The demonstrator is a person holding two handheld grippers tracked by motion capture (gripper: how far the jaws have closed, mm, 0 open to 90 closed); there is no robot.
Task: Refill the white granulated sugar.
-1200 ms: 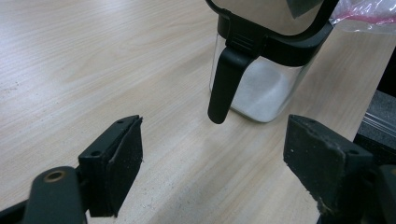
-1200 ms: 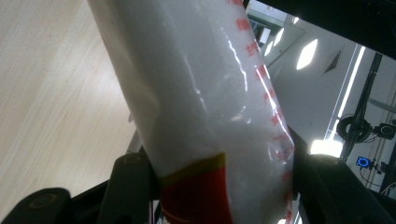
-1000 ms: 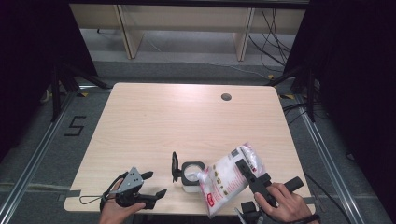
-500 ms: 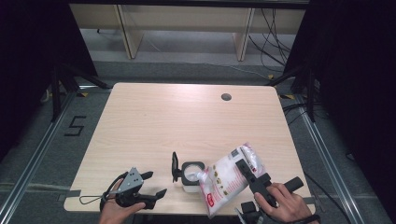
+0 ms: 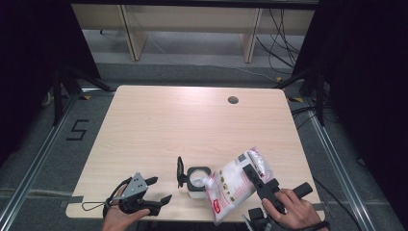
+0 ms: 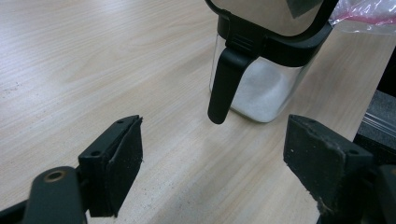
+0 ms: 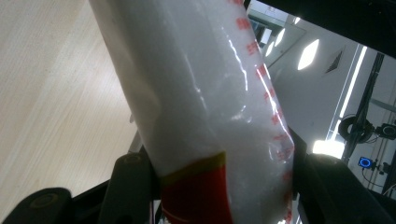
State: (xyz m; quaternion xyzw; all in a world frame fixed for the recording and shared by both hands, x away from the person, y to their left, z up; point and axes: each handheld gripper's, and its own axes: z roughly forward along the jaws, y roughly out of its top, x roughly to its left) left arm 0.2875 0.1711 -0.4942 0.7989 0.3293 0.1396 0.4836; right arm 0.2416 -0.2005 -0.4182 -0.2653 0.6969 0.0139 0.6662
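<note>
White-filled plastic bag (image 5: pixel 235 185) tilted over the open clear jar (image 5: pixel 197 182) near the table's (image 5: pixel 192 120) front edge, clamped between the right gripper's (image 5: pixel 257 180) jaws, left gripper (image 5: pixel 156 190) spread wide and empty, just beside the jar

A clear bag (image 5: pixel 235 185) of white grains bears red print; the jar (image 5: pixel 196 180) has a black rim.
</note>
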